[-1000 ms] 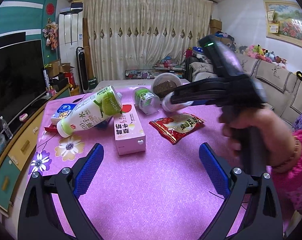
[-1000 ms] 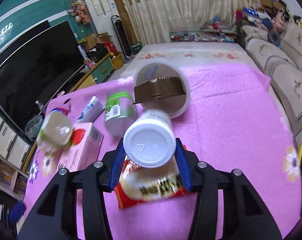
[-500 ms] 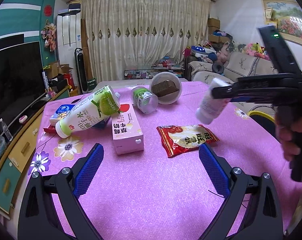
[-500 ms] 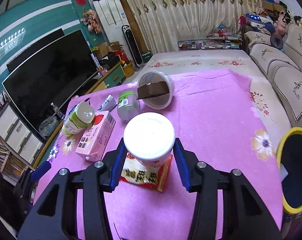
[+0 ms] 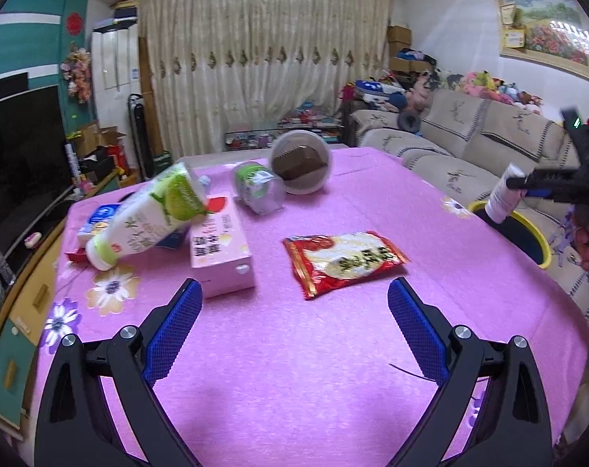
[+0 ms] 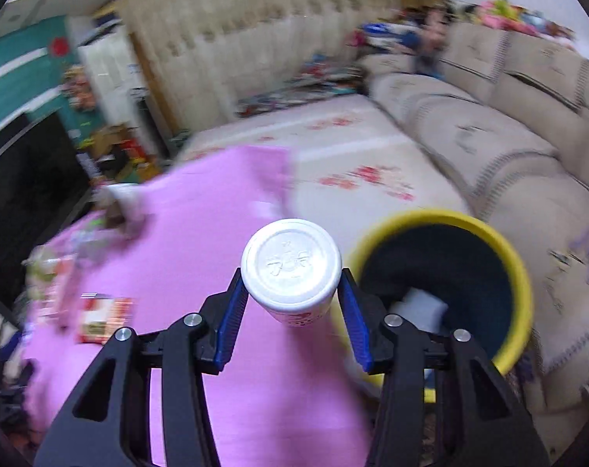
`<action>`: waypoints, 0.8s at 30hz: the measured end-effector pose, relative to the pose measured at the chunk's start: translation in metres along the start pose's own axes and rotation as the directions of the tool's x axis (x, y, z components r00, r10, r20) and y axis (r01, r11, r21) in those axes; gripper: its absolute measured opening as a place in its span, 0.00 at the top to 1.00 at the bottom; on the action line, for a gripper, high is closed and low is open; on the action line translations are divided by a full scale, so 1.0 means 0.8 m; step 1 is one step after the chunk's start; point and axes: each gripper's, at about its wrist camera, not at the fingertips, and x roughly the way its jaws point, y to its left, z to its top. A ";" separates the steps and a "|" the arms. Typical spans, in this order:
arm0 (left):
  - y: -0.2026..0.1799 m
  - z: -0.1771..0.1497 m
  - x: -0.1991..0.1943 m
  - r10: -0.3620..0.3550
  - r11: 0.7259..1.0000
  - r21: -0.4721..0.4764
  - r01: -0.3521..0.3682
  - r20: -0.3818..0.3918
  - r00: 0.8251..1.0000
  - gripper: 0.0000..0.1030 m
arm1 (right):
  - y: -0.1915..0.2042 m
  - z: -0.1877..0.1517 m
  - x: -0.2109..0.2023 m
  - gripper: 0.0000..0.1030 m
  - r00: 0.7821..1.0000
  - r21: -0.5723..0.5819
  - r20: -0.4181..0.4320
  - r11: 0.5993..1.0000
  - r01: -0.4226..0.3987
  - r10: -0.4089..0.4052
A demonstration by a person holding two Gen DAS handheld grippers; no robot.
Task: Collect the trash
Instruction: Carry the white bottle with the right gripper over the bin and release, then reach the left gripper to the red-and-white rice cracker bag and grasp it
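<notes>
The right gripper (image 6: 292, 303) clasped a white cup (image 6: 291, 268) beside the yellow bin (image 6: 520, 272) at lower right, which already held something white. The left gripper (image 5: 294, 330) hung released over the pink table (image 5: 294, 369). A snack packet (image 5: 343, 260), pink carton (image 5: 220, 253), bottle (image 5: 146, 222) and jar (image 5: 257, 190) remained uncollected.
</notes>
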 end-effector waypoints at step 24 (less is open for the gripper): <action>-0.028 0.030 0.071 -0.118 0.992 0.015 0.123 -0.181 0.976 0.08 | -0.130 -0.037 0.072 0.43 0.972 0.088 -0.110 0.972 0.216 -0.206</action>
